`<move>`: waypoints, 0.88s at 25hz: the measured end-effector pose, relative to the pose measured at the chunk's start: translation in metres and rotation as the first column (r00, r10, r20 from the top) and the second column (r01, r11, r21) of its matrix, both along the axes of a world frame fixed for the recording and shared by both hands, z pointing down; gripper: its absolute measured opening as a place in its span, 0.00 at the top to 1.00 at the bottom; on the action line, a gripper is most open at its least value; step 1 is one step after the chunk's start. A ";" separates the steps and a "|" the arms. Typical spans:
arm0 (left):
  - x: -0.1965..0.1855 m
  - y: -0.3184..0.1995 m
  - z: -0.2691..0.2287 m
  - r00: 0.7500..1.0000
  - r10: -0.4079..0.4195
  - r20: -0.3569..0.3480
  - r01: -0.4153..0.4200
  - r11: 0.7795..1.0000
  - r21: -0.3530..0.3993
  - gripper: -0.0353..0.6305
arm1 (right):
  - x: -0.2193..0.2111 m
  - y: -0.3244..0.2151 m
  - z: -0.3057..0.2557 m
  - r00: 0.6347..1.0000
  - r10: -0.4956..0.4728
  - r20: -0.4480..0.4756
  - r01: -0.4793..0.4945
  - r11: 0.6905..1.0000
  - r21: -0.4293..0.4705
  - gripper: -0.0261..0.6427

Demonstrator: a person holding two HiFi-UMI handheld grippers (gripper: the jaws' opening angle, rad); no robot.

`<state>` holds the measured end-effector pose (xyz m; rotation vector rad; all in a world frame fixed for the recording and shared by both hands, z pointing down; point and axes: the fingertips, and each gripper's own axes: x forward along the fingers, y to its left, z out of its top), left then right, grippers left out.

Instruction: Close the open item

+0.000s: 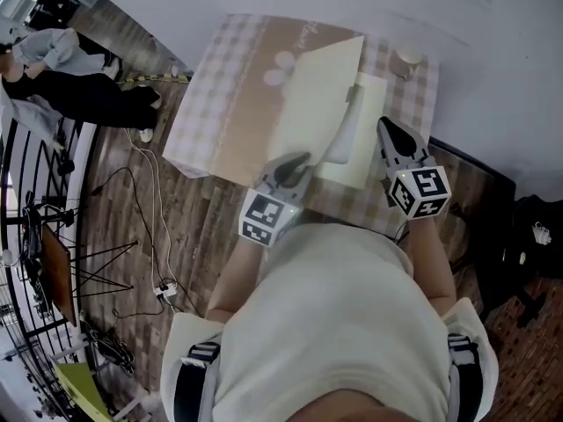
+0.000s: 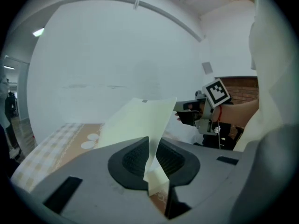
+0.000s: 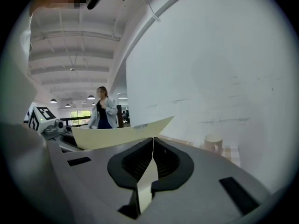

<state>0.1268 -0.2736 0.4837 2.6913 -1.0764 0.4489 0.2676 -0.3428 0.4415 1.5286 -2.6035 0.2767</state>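
Observation:
A cream folder lies open on the checked tablecloth, its cover standing up at a slant. My left gripper is at the cover's near edge. In the left gripper view the cover passes between the pads, which stand slightly apart beside the thin sheet. My right gripper is at the folder's right side, over its flat lower leaf. Its jaws are shut on a cream sheet of the folder, and the raised cover shows beyond them.
A pale mug stands at the table's far right corner, close to the white wall. Cables trail over the wooden floor on the left, beside black stands. A person is at the far left.

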 end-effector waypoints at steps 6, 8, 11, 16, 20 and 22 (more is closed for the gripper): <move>0.018 0.008 0.021 0.998 0.060 -0.010 -0.060 0.997 -0.051 0.88 | 0.004 -0.015 -0.001 1.000 0.000 -0.025 0.000 1.000 0.002 0.96; 0.025 0.010 0.024 0.996 0.088 -0.006 -0.089 0.994 -0.062 0.88 | 0.001 -0.020 0.001 0.999 -0.009 -0.033 0.009 1.000 -0.004 0.96; 0.034 0.012 0.033 0.994 0.112 0.012 -0.111 0.991 -0.079 0.88 | -0.003 -0.028 0.013 0.997 -0.039 -0.060 0.037 0.999 -0.032 0.96; 0.047 0.016 0.048 0.985 0.157 0.071 -0.149 0.983 -0.110 0.87 | -0.001 -0.036 0.030 0.994 -0.032 -0.109 0.025 0.997 -0.071 0.96; 0.057 0.017 0.063 0.969 0.201 0.143 -0.183 0.974 -0.133 0.87 | 0.011 -0.041 0.046 0.991 0.000 -0.133 -0.016 0.993 -0.114 0.96; 0.060 0.018 0.069 0.963 0.216 0.162 -0.193 0.970 -0.146 0.86 | 0.015 -0.042 0.056 0.988 -0.005 -0.155 -0.017 0.990 -0.140 0.96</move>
